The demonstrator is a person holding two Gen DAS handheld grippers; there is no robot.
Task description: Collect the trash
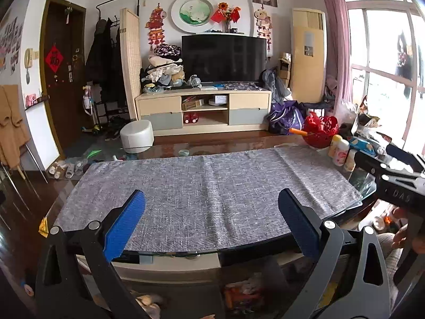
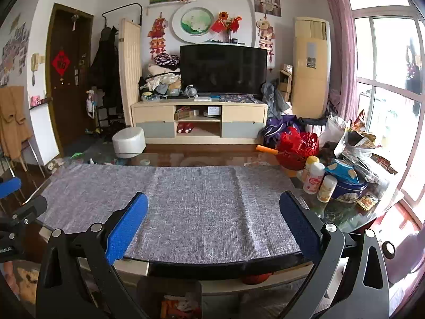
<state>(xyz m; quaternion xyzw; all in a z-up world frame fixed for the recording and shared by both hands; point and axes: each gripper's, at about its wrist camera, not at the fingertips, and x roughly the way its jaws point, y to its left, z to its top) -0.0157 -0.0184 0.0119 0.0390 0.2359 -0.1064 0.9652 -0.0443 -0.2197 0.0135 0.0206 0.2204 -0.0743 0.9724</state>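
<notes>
My left gripper [image 1: 212,199] is open and empty, held over the near edge of the grey cloth [image 1: 207,186] on the glass table. My right gripper [image 2: 213,202] is also open and empty over the same cloth [image 2: 191,207]. The right gripper's body shows at the right edge of the left wrist view [image 1: 398,175]; the left gripper's body shows at the left edge of the right wrist view [image 2: 18,212]. No loose trash lies on the cloth. A small yellow wrapper [image 1: 43,227] sits at the table's near left corner. Crumpled bags and wrappers [image 2: 356,138] pile at the far right.
A red basket [image 2: 297,148], several bottles [image 2: 316,178] and a blue tin [image 2: 348,188] crowd the table's right end. A white stool [image 1: 136,135] stands on the floor beyond the table. A TV cabinet [image 1: 204,109] lines the far wall.
</notes>
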